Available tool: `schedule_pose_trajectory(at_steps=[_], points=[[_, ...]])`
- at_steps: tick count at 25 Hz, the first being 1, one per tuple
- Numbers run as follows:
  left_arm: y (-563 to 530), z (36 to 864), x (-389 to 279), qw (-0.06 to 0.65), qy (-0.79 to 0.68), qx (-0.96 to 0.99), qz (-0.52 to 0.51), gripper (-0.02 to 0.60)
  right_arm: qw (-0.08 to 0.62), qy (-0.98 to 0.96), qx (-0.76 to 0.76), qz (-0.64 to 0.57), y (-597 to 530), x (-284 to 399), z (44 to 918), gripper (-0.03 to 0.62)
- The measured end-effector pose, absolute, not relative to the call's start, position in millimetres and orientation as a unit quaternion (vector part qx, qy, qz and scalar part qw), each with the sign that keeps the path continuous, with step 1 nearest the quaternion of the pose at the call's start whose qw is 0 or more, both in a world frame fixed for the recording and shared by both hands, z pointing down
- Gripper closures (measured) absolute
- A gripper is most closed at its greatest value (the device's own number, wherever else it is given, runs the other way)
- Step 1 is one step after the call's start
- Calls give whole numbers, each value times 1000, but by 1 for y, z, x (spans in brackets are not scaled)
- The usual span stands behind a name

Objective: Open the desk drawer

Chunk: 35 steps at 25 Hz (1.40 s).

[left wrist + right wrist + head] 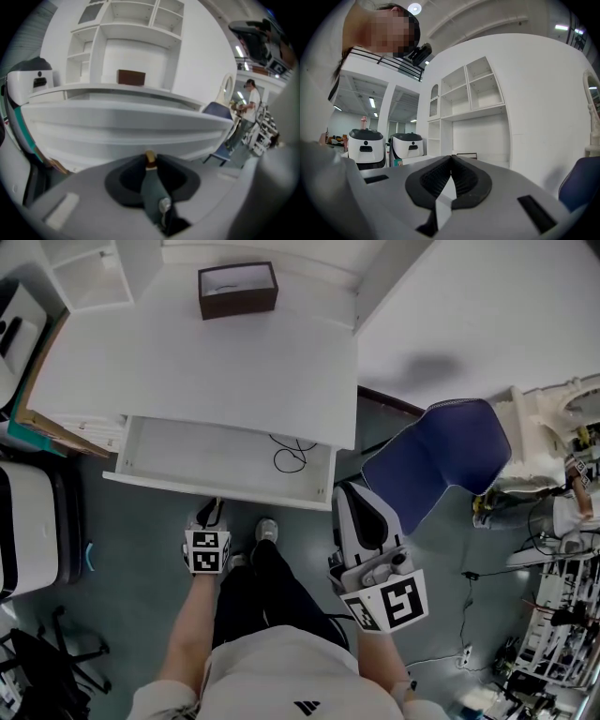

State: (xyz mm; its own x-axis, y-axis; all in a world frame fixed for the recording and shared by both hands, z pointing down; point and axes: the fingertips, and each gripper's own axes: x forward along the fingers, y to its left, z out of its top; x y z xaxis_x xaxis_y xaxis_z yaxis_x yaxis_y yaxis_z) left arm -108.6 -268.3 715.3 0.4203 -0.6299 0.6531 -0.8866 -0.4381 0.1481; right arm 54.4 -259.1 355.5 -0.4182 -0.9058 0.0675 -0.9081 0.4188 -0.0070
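- The drawer (187, 486) stands well out from under the table (187, 362). Its front runs left to right across the person's legs, and its bare floor shows, with a loop of black cable (292, 456) lying at the right end.
- The left gripper (212, 510) is the nearer one. The drawer front is straight ahead of it, and the gripper's tip meets the front's near edge a little left of the middle.
- In the left gripper view its fingers (126, 180) stand slightly apart at the lower edge of the wide drawer front, with a small tan piece between their tips. I judge this to be a clamp on that edge; what the tan piece is cannot be told.
- The right gripper (347, 491) hangs beside the drawer's right corner, clear of it, near the blue chair (441, 451). Its fingers (433, 180) are clenched together on nothing.
- The drawer slides toward the person, square to its long front. Any further pull should run straight back along the left gripper's own line; an off-line pull from this spot left of centre could skew the drawer.
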Motion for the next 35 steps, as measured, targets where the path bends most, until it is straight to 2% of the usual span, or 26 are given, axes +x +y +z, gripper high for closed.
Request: schedule_pose_trajectory(at_steps=[20,29,30,33,35], points=[[-216,715,-122,254,-454,814,258,506,21,-835,549,8,-212,28,346,606],[-214,705,-125,237,-437,830,253,495,25,-831,556,3,-196,28,345,606],[-213,701,-126,234,-440,831,247,502,24,-831,556,3,-195,28,346,606],[-210,686,-134,228,-452,831,228,575,23,-834,552,3,-192,25,346,606],[-210,675,-140,225,-461,831,215,577,24,-837,547,3,-191,23,347,606]])
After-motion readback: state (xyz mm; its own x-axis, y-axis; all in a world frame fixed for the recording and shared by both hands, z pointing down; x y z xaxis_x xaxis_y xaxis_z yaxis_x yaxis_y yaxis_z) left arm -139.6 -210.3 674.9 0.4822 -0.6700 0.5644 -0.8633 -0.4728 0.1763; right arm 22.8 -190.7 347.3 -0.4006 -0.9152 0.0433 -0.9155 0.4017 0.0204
